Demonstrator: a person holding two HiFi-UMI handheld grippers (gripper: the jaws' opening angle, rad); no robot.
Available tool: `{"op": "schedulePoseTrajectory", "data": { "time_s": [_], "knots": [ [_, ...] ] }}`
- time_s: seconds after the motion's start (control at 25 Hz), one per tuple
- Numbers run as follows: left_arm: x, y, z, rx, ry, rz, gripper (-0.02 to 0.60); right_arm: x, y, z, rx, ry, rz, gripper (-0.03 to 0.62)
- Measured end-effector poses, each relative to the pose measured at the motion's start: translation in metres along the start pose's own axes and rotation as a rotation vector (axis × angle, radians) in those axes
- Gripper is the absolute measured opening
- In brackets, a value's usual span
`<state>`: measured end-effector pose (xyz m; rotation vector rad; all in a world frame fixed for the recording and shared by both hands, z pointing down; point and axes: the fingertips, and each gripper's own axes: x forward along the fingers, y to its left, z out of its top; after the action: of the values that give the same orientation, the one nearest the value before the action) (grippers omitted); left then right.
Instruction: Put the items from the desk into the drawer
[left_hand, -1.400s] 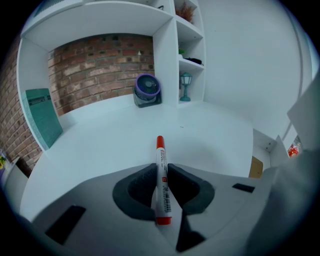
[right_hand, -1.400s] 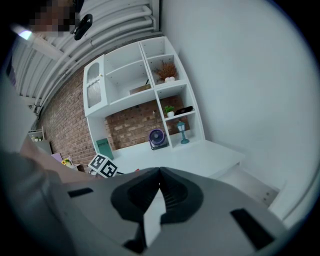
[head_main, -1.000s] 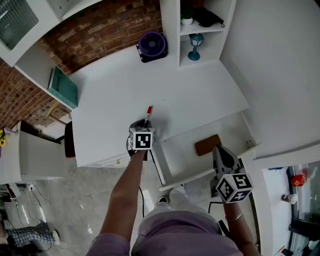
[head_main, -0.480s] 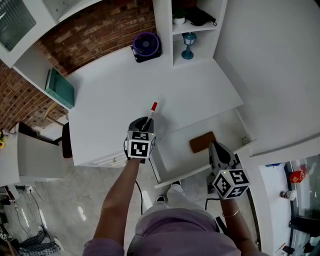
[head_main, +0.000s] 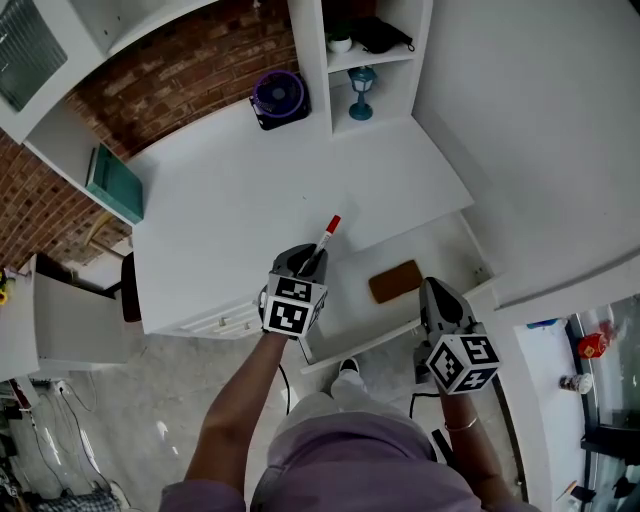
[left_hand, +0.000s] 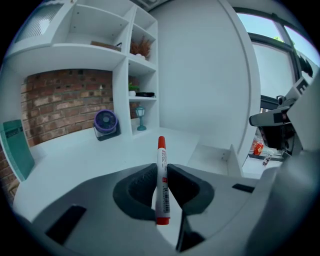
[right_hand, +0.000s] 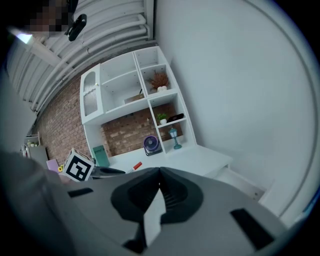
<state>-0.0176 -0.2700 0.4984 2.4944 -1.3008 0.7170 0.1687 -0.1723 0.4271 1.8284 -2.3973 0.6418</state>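
A white marker with a red cap (head_main: 326, 236) sticks out of my left gripper (head_main: 312, 258), which is shut on it and hangs over the front edge of the white desk (head_main: 220, 190), beside the open drawer (head_main: 445, 248). In the left gripper view the marker (left_hand: 161, 180) stands clamped between both pads, cap pointing away. A flat brown item (head_main: 394, 282) lies in the drawer. My right gripper (head_main: 433, 295) hovers at the drawer's front right; its jaws (right_hand: 159, 177) meet with nothing between them.
A purple desk fan (head_main: 278, 95) stands at the back of the desk against the brick wall. A teal lamp (head_main: 361, 80) sits in the shelf unit beside it. A teal book (head_main: 105, 183) leans at the desk's left end. A white wall runs along the right.
My left gripper has risen and moved right with the marker, from over the desk to the drawer's left edge. The right gripper has hardly shifted.
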Motion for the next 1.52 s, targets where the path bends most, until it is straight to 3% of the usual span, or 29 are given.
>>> {"op": "schedulePoseTrajectory", "data": {
  "time_s": [0.44,0.88,1.52],
  "knots": [
    [0.011,-0.054,-0.014,0.098,0.033,-0.139,0.066,-0.020,-0.012,-0.003,0.024,-0.010,-0.073,0.003],
    [0.034,-0.083,-0.064,0.144,0.159,-0.275,0.066,-0.039,-0.022,-0.015,0.069,-0.003,-0.208,0.003],
    [0.074,-0.092,-0.108,0.208,0.291,-0.331,0.067,-0.062,-0.025,-0.041,0.106,0.026,-0.332,0.004]
  ]
}}
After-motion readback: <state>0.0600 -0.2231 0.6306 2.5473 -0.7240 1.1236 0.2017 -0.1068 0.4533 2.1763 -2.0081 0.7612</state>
